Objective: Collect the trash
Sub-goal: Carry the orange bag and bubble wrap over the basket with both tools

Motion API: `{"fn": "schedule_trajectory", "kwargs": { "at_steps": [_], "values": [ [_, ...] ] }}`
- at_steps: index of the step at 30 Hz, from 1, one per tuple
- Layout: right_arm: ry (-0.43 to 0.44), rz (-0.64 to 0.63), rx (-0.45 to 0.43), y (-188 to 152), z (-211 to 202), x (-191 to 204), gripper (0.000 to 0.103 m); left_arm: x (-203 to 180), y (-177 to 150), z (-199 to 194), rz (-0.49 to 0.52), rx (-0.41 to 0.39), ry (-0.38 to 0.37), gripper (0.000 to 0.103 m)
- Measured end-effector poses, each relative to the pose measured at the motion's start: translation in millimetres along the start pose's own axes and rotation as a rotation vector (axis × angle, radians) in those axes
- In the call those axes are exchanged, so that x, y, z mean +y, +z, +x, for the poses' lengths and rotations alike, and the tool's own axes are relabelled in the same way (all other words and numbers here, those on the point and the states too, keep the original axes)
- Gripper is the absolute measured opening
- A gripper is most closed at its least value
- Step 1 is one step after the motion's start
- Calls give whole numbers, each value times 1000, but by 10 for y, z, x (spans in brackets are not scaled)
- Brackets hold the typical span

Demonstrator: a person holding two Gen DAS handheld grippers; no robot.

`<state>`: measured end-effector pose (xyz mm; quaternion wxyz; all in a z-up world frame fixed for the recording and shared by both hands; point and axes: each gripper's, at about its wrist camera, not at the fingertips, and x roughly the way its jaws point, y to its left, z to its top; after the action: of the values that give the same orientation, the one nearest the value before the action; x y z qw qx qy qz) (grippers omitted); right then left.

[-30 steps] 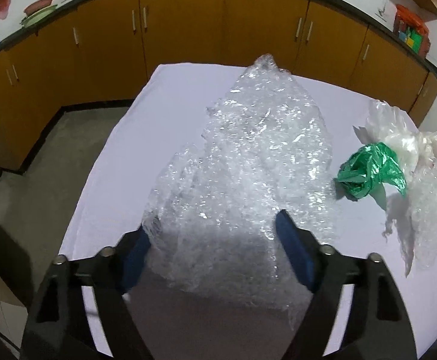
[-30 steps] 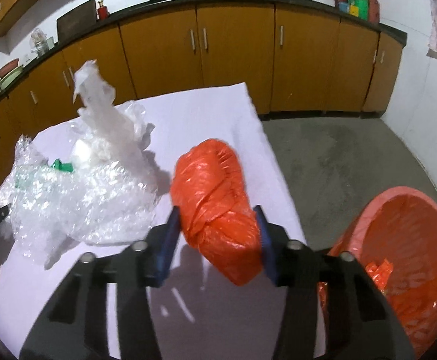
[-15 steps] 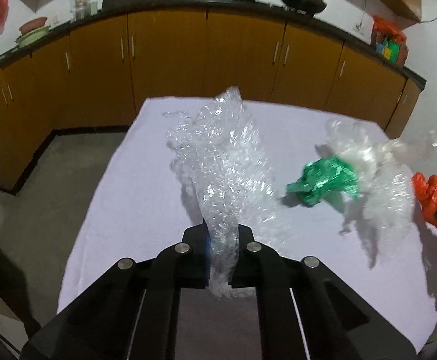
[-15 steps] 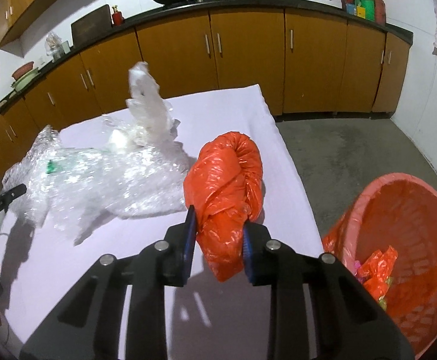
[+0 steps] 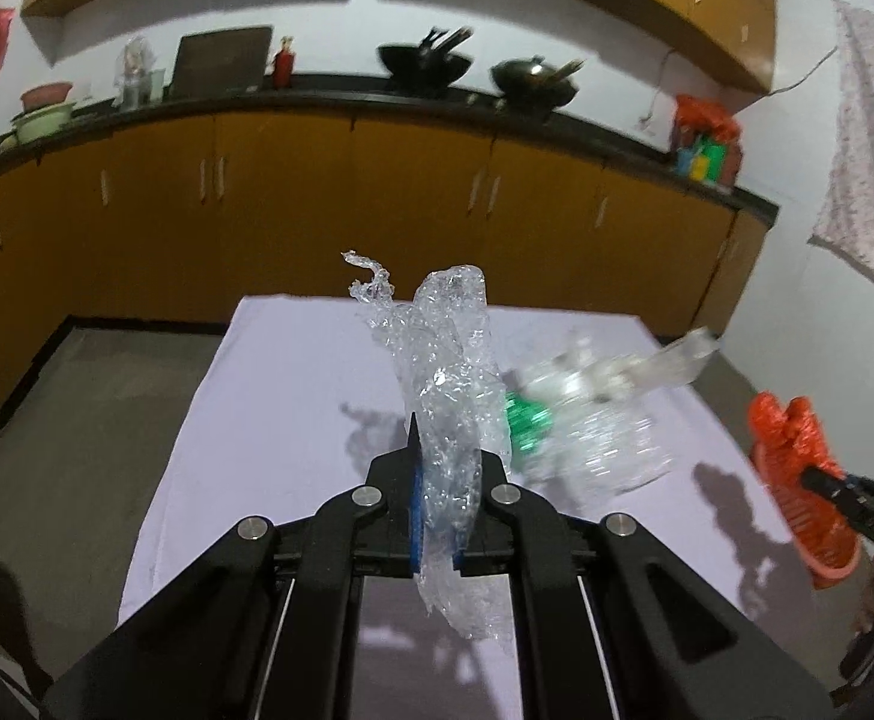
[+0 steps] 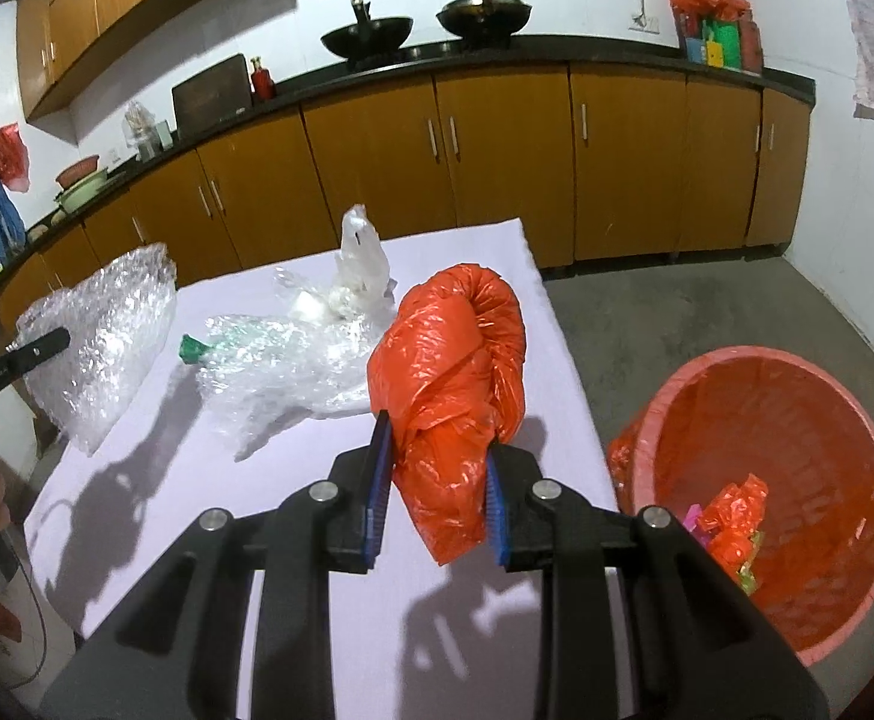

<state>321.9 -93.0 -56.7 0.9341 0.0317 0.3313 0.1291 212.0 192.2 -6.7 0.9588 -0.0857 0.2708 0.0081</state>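
The left gripper [image 5: 442, 516] had its jaws pressed together on a sheet of bubble wrap [image 5: 452, 396], and the wrap was squeezed into a narrow band between the blue pads. I judge that the pinch was taken at the lower part so that the light sheet could be carried as one piece. Its long axis stood almost upright in the left wrist view, from a loose tail at 6 o'clock below the jaws to a twisted tip at 12 o'clock, and it hung above the white table [image 5: 293, 396] without touching it.

The right gripper [image 6: 434, 507] pinched an orange plastic bag [image 6: 452, 378] at its lower end; the jaws were only partly closed, because the bulky bag filled the gap. The bag's long axis ran from 6 o'clock up to 12 o'clock, where its rolled top curled over. This hold probably kept the bag free of the table for the way to the bin.

The orange trash basket [image 6: 857, 420] stood on the floor at 3 o'clock, just beside the table edge, with some coloured scraps [image 6: 731, 516] already inside.

Farther, at 11 o'clock, a heap of clear plastic film [image 6: 293, 354] and a small green bag [image 6: 192, 349] lay on the table, not yet collected. Behind them were the kitchen cabinets [image 6: 497, 156].
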Motion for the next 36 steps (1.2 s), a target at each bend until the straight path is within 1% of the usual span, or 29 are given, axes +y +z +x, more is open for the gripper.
{"fn": "schedule_trajectory", "kwargs": {
  "at_steps": [4,7,11,13,18,25,32,36],
  "values": [
    [-10,11,-28,-15,-199,-84,27,-270,114,-178,24,-45,-65,7],
    [-29,22,-48,-33,-355,-173,27,-508,160,-245,47,-64,-117,6],
    [-78,39,-78,-66,-572,-349,27,-821,173,-264,76,-71,-183,6],
    [-98,45,-90,-88,-651,-430,27,-1020,164,-248,90,-68,-225,6],
    [-170,65,-122,-141,-877,-665,27,-1479,114,-186,133,-54,-302,6],
    [-242,107,-132,-235,-1058,-993,27,-2031,0,-120,186,-39,-382,6],
    [-285,124,-140,-299,-1159,-1177,27,-2390,-149,-26,219,-10,-443,6],
    [-299,137,-145,-329,-1192,-1265,27,-2552,-223,18,241,4,-464,6]
  ]
}}
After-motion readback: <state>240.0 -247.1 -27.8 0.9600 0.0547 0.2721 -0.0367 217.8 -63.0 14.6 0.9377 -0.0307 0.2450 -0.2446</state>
